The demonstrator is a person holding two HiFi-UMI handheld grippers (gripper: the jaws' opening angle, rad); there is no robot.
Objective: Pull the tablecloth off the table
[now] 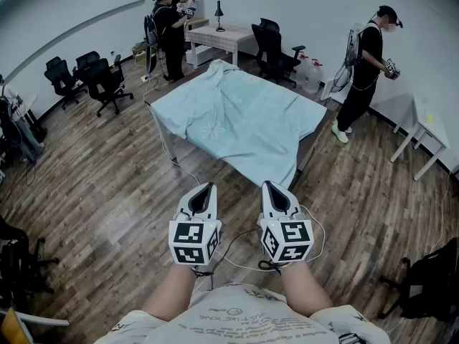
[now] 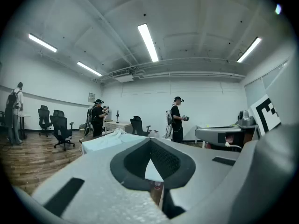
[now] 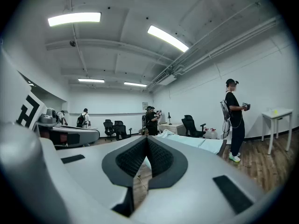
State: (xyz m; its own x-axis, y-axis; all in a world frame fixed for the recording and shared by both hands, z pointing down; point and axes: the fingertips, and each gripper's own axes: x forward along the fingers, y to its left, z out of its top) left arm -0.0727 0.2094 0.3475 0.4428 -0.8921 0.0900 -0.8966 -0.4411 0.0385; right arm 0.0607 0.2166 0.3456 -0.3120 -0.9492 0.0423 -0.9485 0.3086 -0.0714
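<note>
A pale blue tablecloth (image 1: pixel 237 120) covers a table in the middle of the room, rumpled at its far corner and hanging over the near edge. It also shows in the left gripper view as the tablecloth (image 2: pixel 105 141) and in the right gripper view as the tablecloth (image 3: pixel 194 142). My left gripper (image 1: pixel 208 189) and right gripper (image 1: pixel 267 186) are held side by side a short way in front of the table's near edge, both shut with nothing between their jaws. Neither touches the cloth.
Two people (image 1: pixel 169 27) stand at the back left by a small table (image 1: pixel 219 38) with a lamp. Another person (image 1: pixel 364 70) stands at the right near a white desk (image 1: pixel 424 131). Office chairs (image 1: pixel 104 81) are at the left and back. Cables (image 1: pixel 237 246) lie on the wooden floor.
</note>
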